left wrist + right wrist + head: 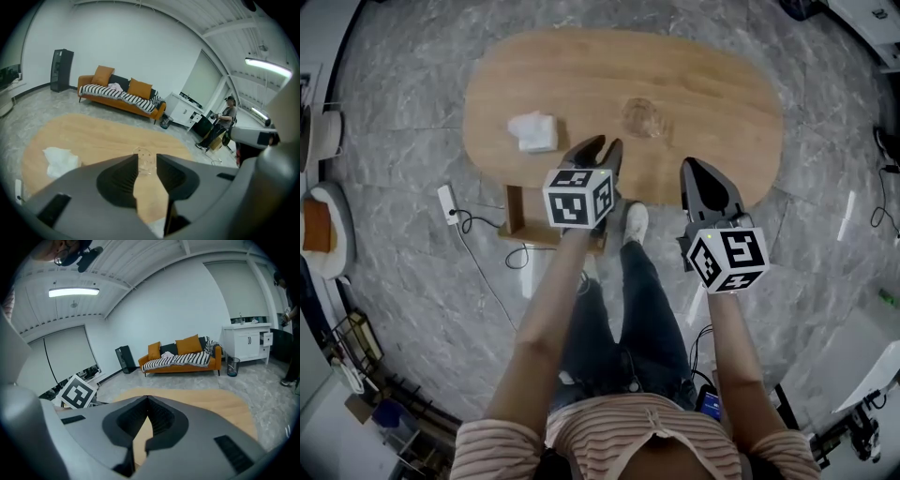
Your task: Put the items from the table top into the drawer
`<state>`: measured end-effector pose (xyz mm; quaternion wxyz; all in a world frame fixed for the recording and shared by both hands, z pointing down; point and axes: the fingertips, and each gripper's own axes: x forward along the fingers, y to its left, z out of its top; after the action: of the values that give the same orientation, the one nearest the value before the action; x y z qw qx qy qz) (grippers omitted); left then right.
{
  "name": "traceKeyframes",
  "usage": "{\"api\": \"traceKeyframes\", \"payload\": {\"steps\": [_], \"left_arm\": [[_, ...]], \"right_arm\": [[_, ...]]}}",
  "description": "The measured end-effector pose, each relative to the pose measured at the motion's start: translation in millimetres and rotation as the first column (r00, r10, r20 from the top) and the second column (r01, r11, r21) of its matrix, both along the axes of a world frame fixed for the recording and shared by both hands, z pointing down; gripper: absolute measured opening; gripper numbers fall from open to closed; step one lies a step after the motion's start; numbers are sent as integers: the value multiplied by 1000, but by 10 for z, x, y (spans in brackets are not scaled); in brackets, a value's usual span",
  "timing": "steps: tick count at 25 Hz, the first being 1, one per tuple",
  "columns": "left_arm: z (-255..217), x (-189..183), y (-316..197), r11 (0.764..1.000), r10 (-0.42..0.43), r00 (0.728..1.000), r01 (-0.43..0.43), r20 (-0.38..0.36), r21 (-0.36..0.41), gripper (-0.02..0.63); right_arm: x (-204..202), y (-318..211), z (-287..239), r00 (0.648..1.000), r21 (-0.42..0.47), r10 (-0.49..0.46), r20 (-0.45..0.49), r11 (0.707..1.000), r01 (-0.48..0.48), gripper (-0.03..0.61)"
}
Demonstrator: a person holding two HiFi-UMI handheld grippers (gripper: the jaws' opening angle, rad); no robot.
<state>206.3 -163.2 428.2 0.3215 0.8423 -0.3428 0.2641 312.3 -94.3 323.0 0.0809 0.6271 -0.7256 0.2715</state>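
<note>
While poised over table's (581, 66) near edge: left gripper (607, 142), jaws parted, empty; right gripper (692, 164) alongside, jaws pinched together, empty; just beyond, clear glass (642, 117) upright, straight ahead of left gripper, nearer it; crumpled tissue (532, 131) farther left.

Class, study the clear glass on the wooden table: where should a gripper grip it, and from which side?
Across its side walls, from the near edge of the table. The clear glass seems to stand upright and round, and the open left gripper points at it from there.
</note>
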Motion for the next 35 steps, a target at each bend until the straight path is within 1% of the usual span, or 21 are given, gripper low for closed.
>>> {"api": "traceKeyframes", "payload": {"steps": [7,19,28,32,35], "left_arm": [[584,133,-245,995,-63,997,66,51,-70,121],[1212,314,-532,976,-133,984,151,121,-159,124],[1492,368,-661,972,-128,969,164,210,-168,124],[1543,420,-687,970,-123,967,165,223,-178,124],[1592,444,-695,970,-111,965,157,239,-185,124]], "right_arm": [[61,-284,424,999,-38,-31,19,999,32,0],[59,-595,858,996,-87,-92,15,992,93,0],[11,-763,1083,992,-115,-126,18,985,127,0],[65,-833,1186,989,-140,-146,-22,980,142,0],[108,-902,1266,988,-163,-151,-24,976,145,0]]}}
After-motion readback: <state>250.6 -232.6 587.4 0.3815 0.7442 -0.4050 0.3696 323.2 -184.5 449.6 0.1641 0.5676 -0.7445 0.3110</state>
